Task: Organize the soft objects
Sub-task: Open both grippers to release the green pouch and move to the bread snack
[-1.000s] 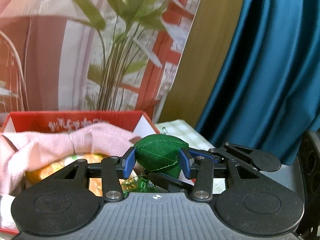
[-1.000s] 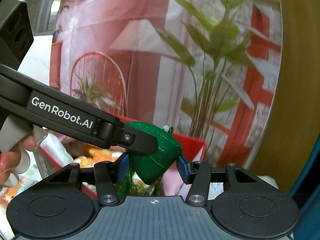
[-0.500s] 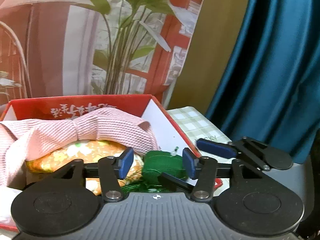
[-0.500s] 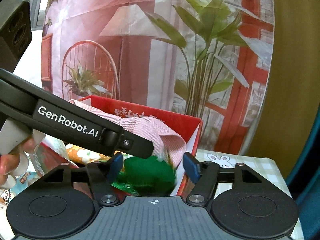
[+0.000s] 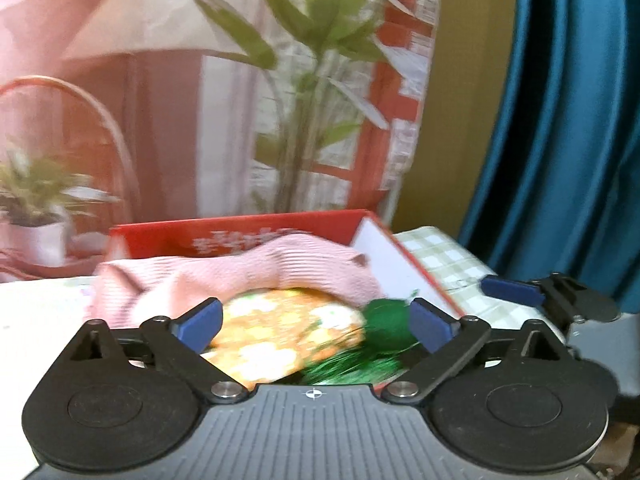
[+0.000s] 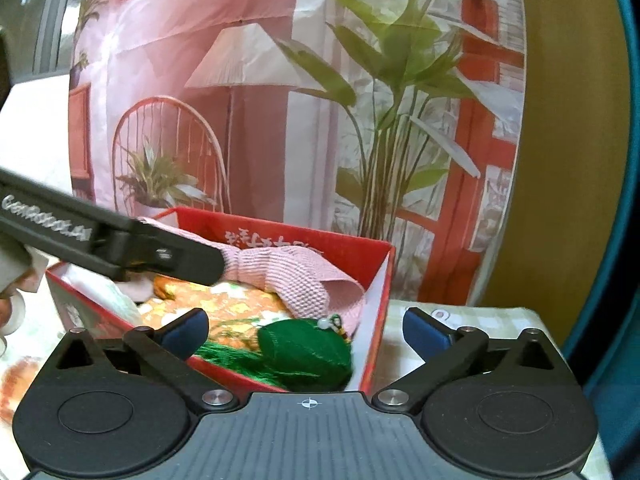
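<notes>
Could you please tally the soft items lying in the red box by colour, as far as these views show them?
Green: 1, the tasselled green sachet
Pink: 1, the ribbed pink cloth
Orange floral: 1, the orange floral pouch
White: 1, a white item at the box's left end, too hidden to identify
Total: 4 visible in the red box

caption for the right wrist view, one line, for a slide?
Right gripper opening above the green pouch, which lies in the red box beside pink cloth.
</notes>
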{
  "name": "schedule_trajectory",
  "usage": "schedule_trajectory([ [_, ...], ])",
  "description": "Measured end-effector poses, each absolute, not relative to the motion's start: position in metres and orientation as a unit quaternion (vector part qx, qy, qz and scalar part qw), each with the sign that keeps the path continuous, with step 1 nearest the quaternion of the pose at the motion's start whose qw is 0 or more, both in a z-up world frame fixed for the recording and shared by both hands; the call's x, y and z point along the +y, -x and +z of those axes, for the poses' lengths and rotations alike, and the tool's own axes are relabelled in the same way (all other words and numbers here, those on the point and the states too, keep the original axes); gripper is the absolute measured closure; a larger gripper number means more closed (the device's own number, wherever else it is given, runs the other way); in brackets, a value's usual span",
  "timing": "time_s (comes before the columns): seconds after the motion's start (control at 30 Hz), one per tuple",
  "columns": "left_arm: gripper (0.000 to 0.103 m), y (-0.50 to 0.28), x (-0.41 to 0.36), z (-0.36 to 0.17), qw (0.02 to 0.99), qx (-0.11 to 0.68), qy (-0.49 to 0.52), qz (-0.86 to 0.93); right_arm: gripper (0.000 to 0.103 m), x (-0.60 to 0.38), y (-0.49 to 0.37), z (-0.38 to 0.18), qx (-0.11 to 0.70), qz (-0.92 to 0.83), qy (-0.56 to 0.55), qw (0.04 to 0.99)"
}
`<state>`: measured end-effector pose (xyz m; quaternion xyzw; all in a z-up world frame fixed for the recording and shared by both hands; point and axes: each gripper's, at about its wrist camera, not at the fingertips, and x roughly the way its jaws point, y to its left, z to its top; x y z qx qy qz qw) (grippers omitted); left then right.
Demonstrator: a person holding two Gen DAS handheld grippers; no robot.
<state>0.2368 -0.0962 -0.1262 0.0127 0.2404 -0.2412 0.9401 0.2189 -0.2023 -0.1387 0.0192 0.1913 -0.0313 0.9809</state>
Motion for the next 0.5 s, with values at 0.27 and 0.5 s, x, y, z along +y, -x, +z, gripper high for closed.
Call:
schedule_trajectory([
  [0.27, 0.0, -0.191, -0.033, -0.13, 0.957, 0.237, -0.039, -0.163, 0.0, -0.176, -0.19, -0.136, 0.181, -0.015, -0.073, 0.981],
  [0.5, 0.0, -0.167, 0.019, -0.166, 0.946, 0.29, -0.032, -0.14, 0.0, -0.137, -0.174, -0.151, 0.208, 0.026, -0.086, 0.974],
])
